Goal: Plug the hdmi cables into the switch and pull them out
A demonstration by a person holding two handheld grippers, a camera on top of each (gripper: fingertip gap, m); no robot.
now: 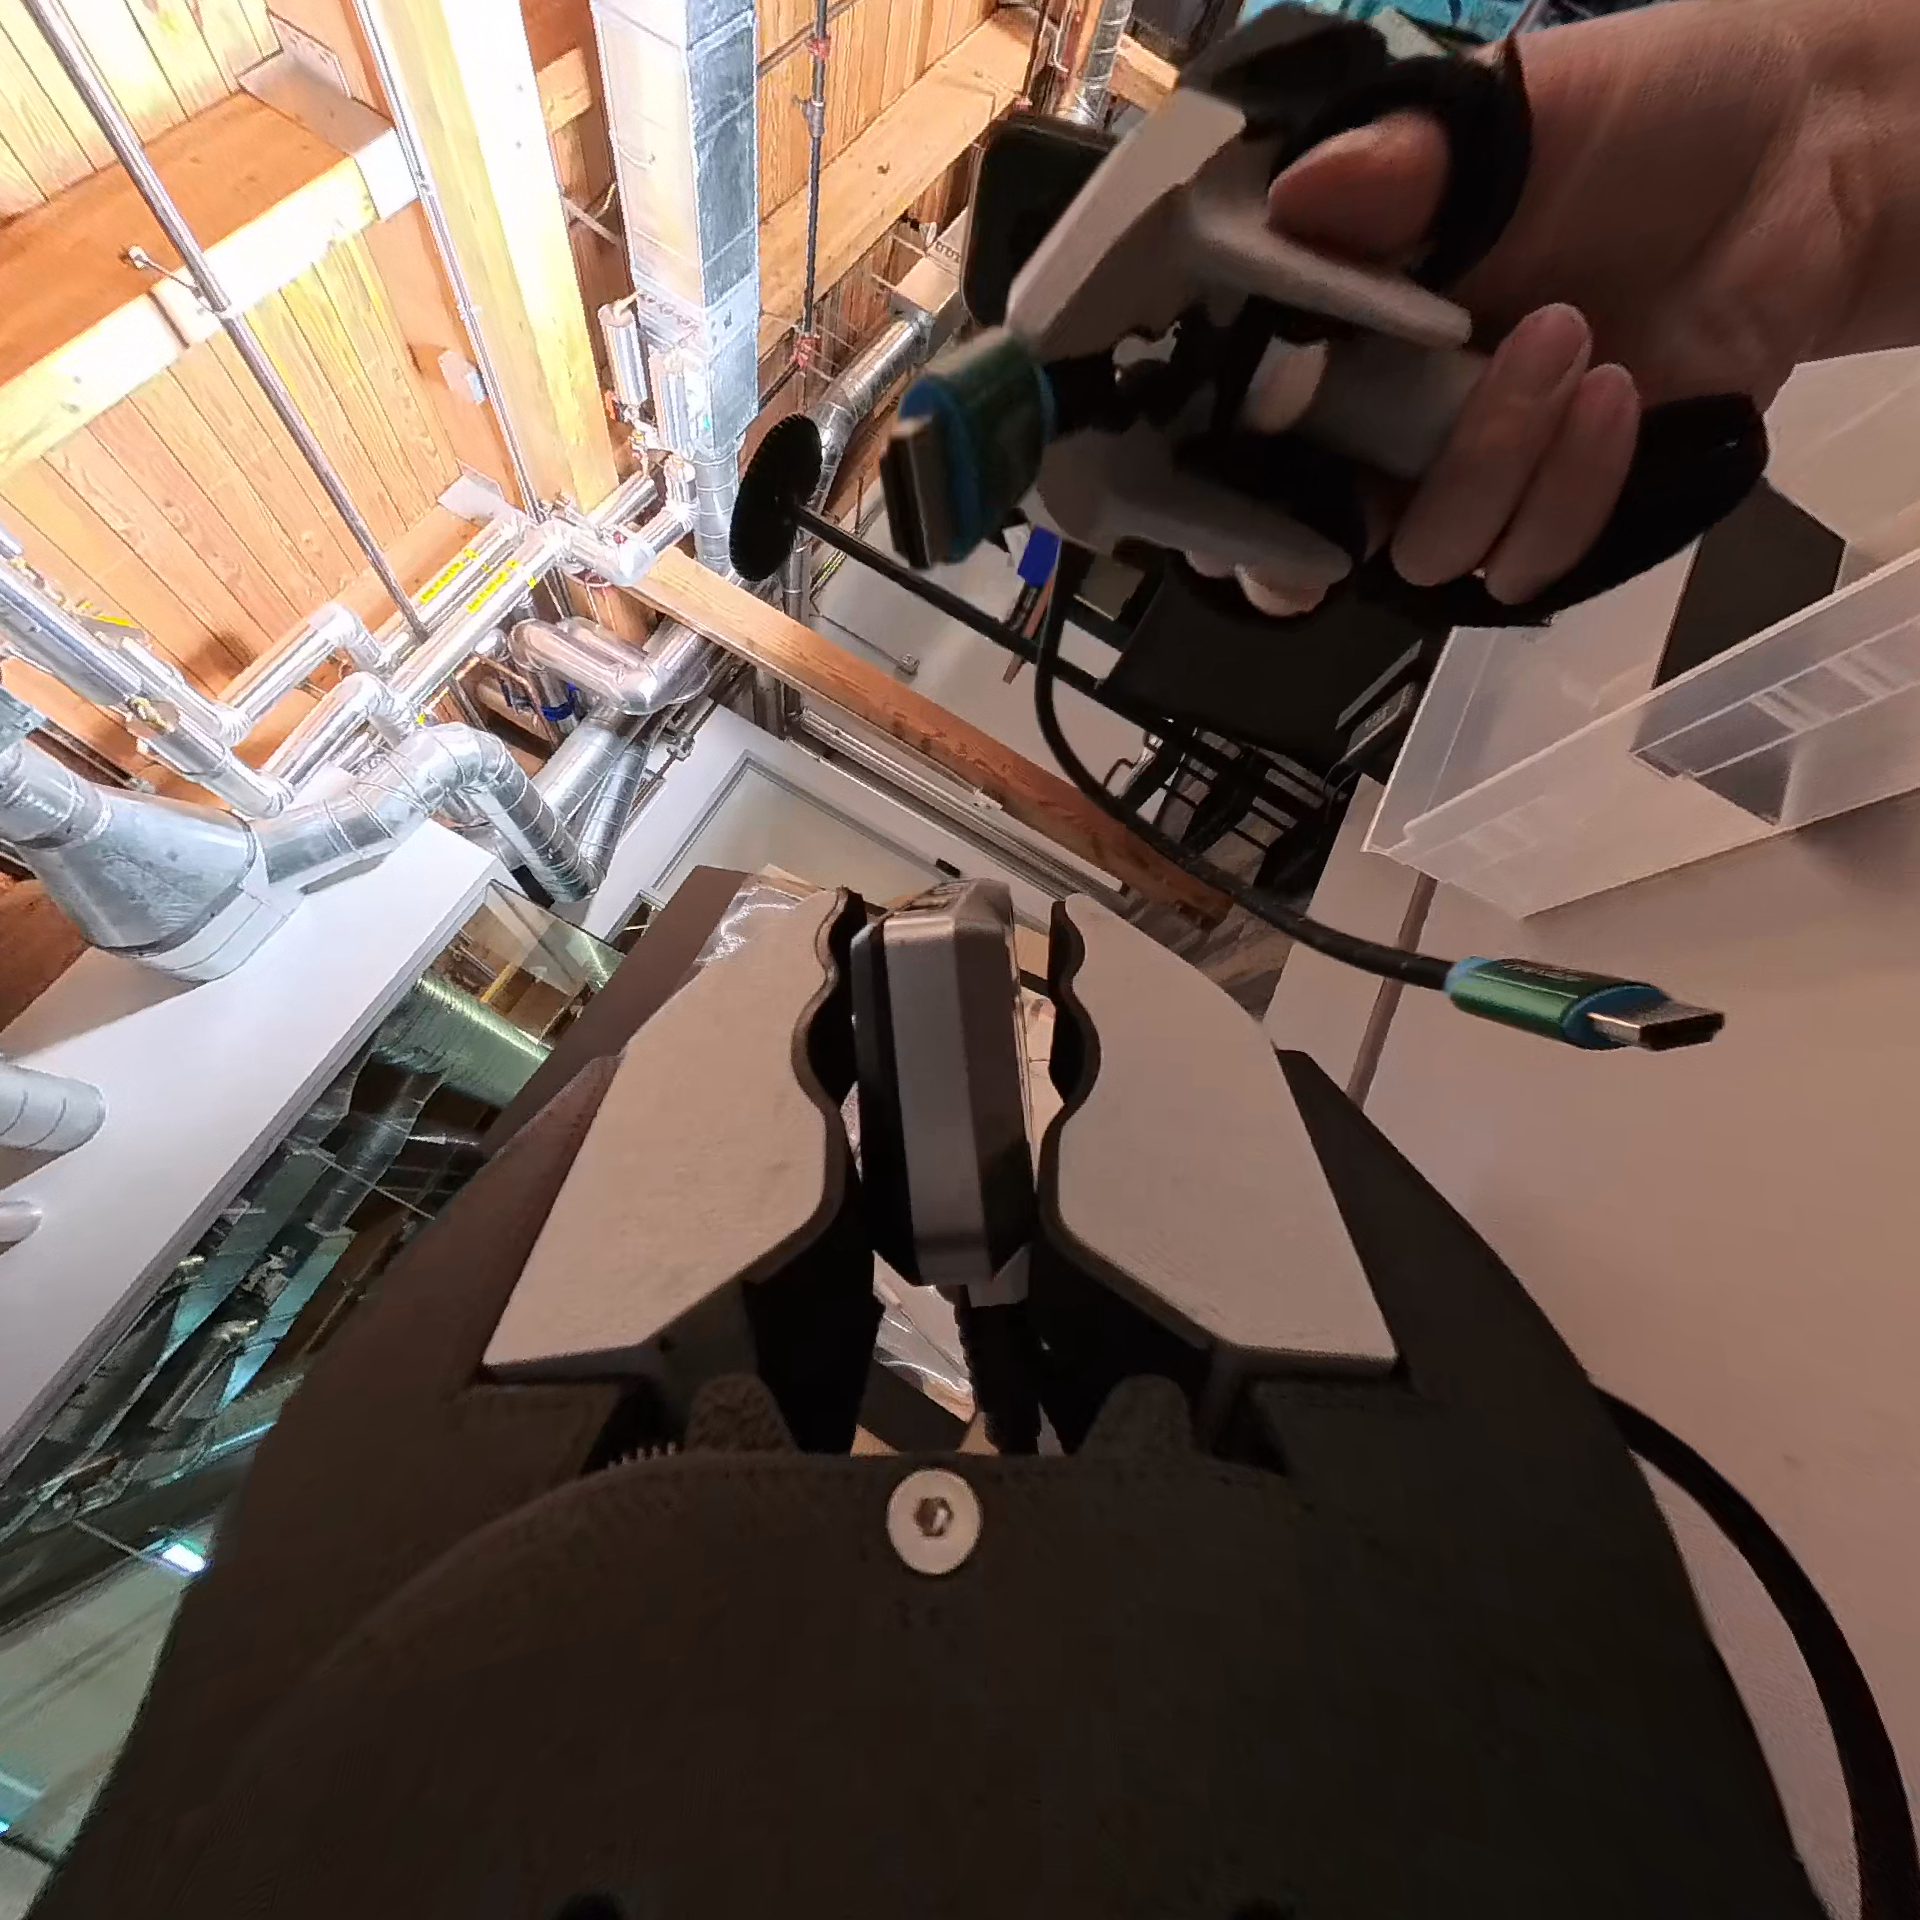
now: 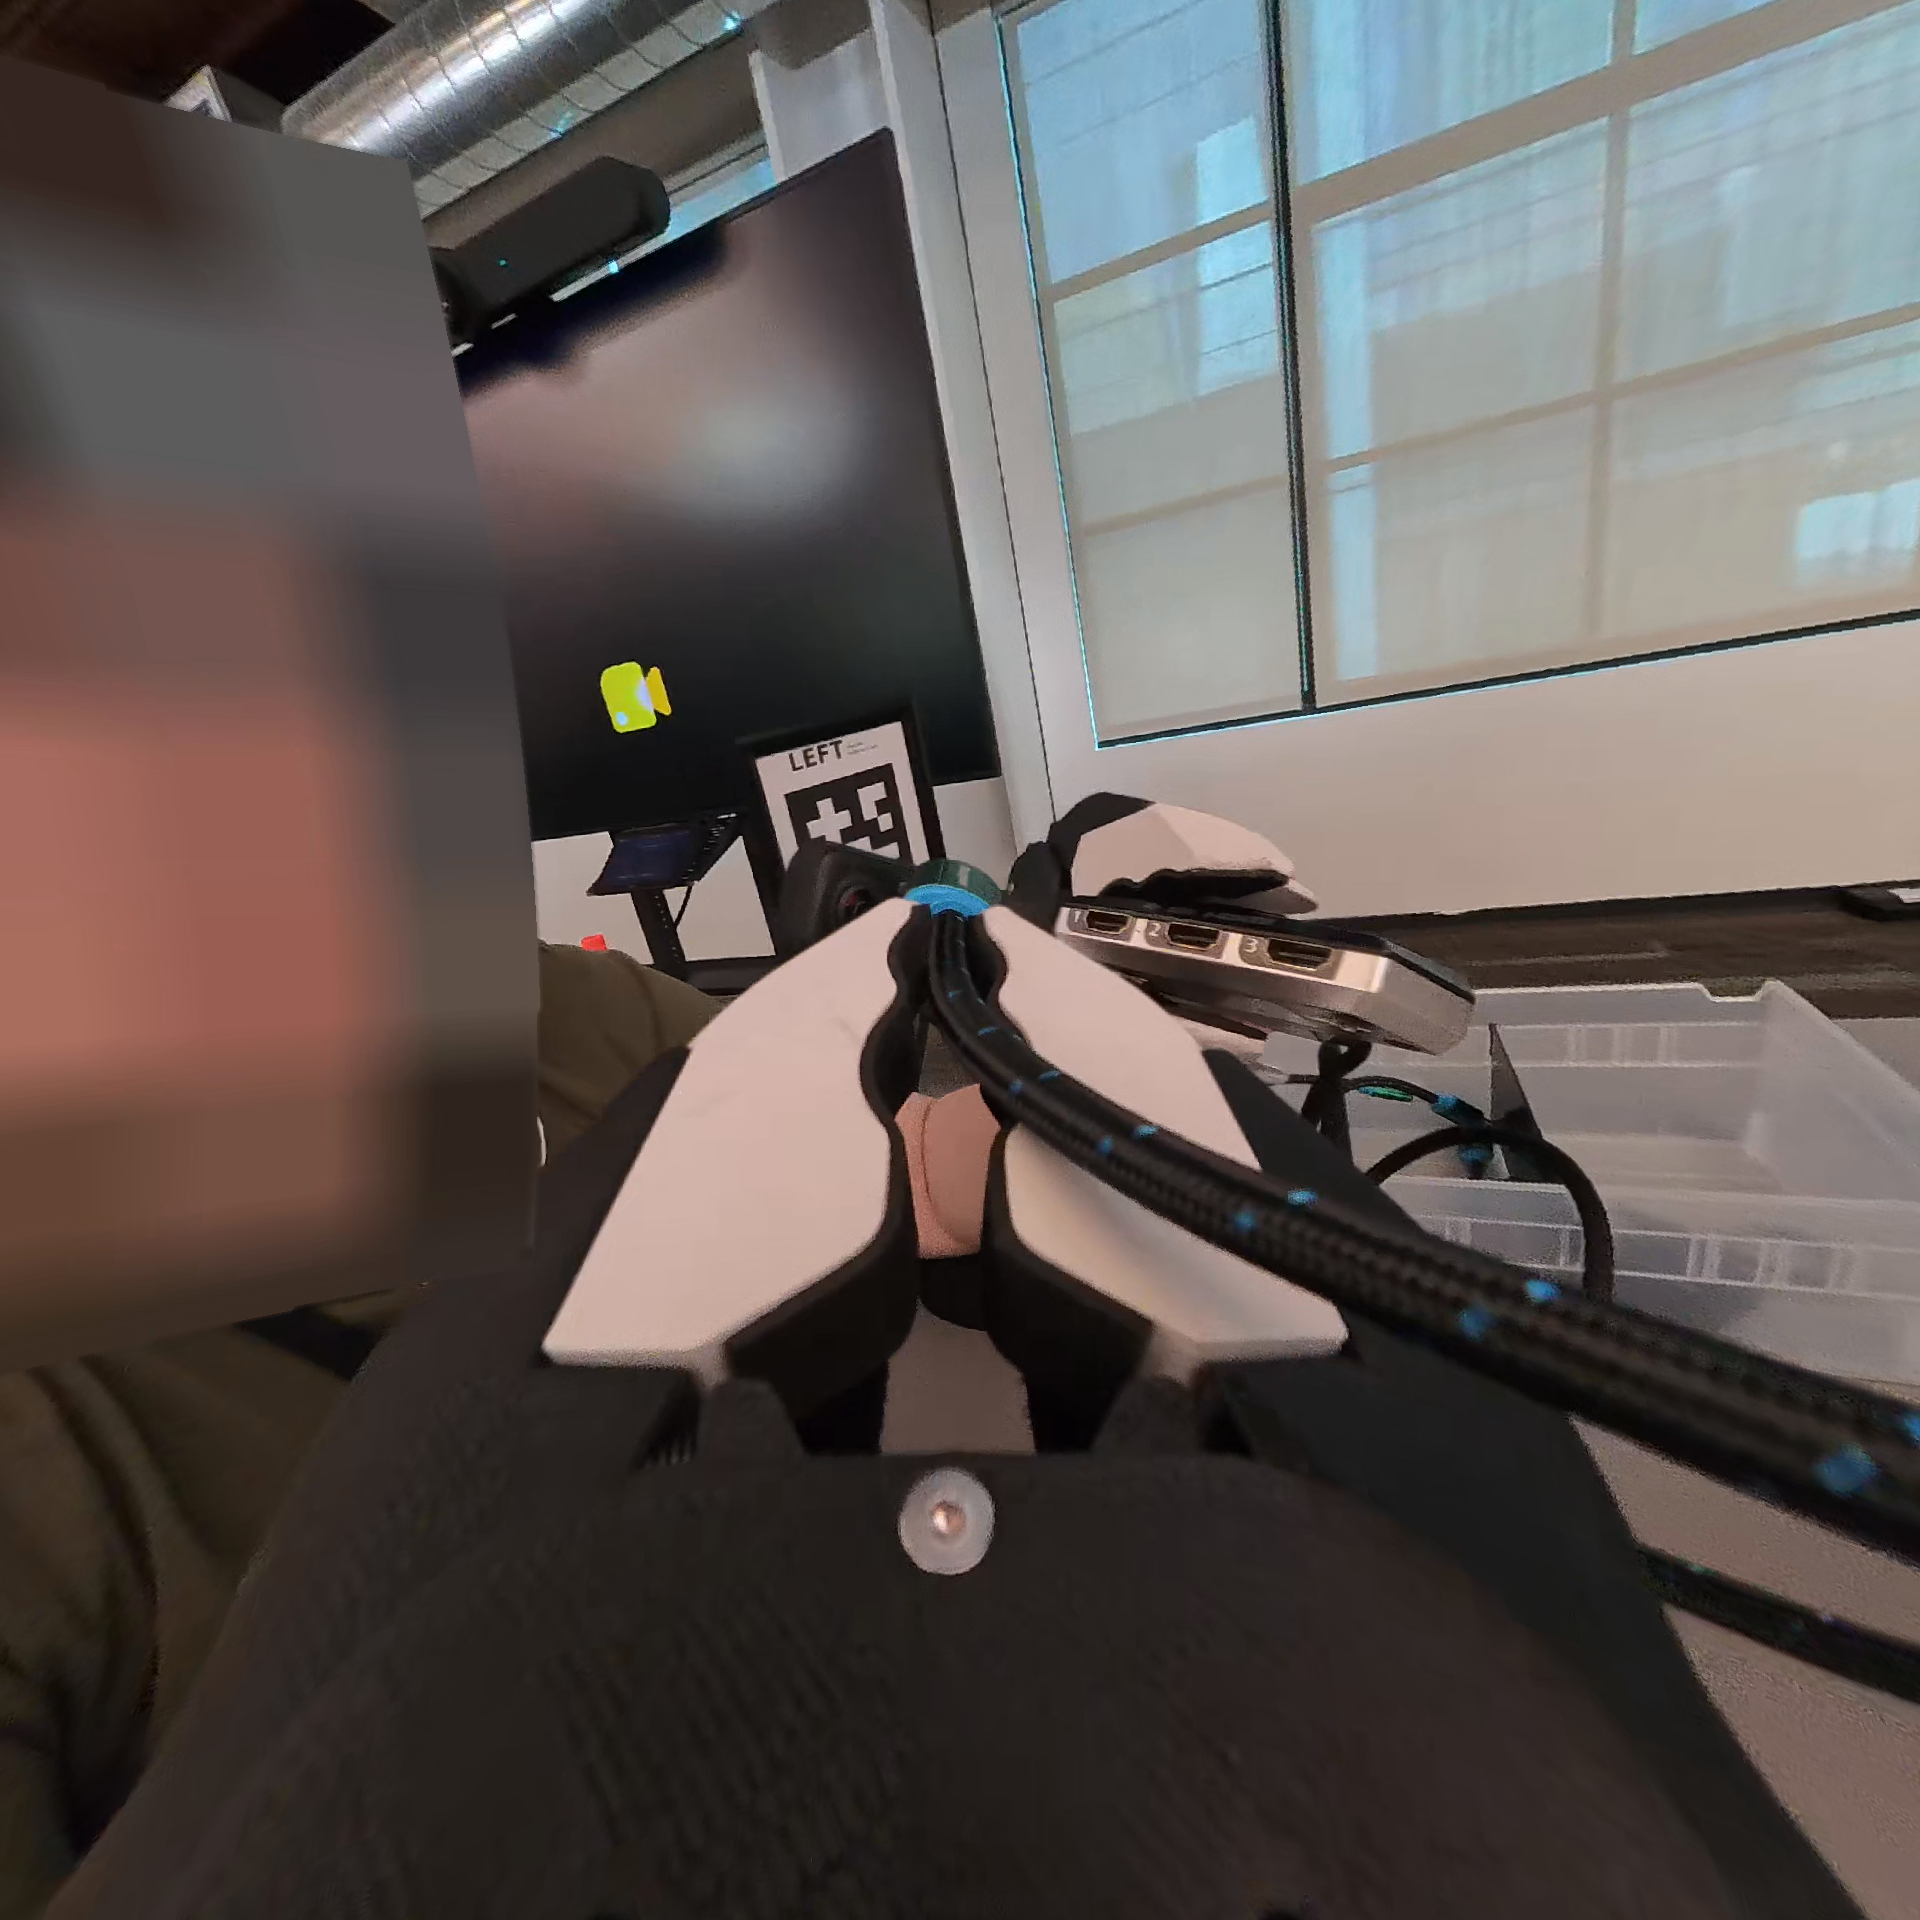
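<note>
My left gripper (image 1: 951, 914) is shut on the grey HDMI switch (image 1: 951, 1091) and holds it in the air, edge-on. A black cable leaves the switch's near end. In the right wrist view the switch (image 2: 1340, 971) shows three empty ports facing me, with the left gripper (image 2: 1195, 883) behind it. My right gripper (image 2: 945, 914) is shut on a green-and-blue HDMI plug (image 2: 951, 896); its black braided cable (image 2: 1351, 1236) trails right. The plug sits just left of the ports, apart from them. In the left wrist view, a hand holds the right gripper (image 1: 997, 447). A second loose plug (image 1: 1558, 1003) hangs at right.
A clear plastic bin (image 2: 1714, 1132) with cables in it stands at right, also in the left wrist view (image 1: 1621, 727). A large black screen (image 2: 727, 499) and a window (image 2: 1455, 364) are behind. A person's olive sleeve (image 2: 156, 1455) is at left. Ceiling pipes (image 1: 312, 790) fill the left wrist view.
</note>
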